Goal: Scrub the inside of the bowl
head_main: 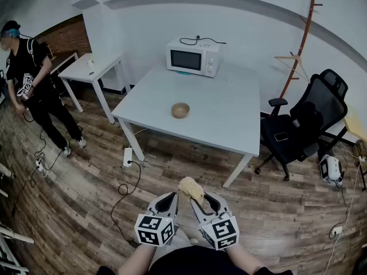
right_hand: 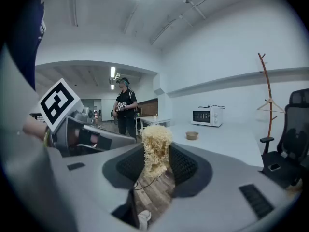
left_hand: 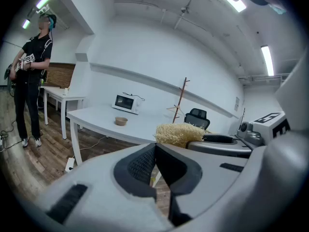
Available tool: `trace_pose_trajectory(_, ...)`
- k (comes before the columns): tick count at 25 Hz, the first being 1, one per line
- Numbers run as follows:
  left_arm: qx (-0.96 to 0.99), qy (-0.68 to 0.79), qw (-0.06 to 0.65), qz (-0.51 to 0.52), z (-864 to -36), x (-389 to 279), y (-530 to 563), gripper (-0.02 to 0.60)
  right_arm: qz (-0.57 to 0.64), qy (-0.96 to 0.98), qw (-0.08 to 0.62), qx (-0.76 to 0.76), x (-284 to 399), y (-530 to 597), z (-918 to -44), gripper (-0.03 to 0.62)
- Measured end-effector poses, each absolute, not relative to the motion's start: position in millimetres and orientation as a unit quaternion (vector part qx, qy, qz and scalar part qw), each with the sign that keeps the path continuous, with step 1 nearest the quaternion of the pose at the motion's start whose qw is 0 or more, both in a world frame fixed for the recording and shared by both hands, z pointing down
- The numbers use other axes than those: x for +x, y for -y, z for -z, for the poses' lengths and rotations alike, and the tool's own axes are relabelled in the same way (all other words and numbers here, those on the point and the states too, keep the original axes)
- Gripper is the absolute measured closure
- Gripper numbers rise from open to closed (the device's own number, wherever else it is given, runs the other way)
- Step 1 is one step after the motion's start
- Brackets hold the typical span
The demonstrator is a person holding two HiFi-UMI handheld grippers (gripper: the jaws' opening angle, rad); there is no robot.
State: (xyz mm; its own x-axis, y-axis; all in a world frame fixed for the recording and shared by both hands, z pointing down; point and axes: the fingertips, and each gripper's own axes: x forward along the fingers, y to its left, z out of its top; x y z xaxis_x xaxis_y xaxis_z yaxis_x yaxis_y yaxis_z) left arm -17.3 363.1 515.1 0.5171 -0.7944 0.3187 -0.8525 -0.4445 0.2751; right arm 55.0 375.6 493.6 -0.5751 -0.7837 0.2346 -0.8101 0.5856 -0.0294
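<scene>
I'm clamping the right gripper [right_hand: 155, 162] on a straw-coloured fibrous scrubber [right_hand: 155, 139]; the left gripper [left_hand: 155, 152] is sitting closed, empty. The tan bowl [head_main: 180, 110] is standing upright at twelve o'clock on the white table [head_main: 229, 122], well apart.

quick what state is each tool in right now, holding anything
Left tool: closed, nothing between its jaws.
Right tool: closed on the straw-coloured scrubber.

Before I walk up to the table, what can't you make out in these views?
Inside of the bowl: too far and small in all views.
Lower end of the scrubber: hidden by the right gripper, head view.
Far legs of the table: hidden by its top, head view.
</scene>
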Motion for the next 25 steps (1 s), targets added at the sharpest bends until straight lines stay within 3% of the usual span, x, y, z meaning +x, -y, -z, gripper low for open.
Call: trace_pose_trajectory(25,0.841,0.487,0.223,-0.076,-529.5,-50.4,-303.5,0.563,-0.11,0.877,0.091,0.459,30.3,-311.5,-508.0,0.431)
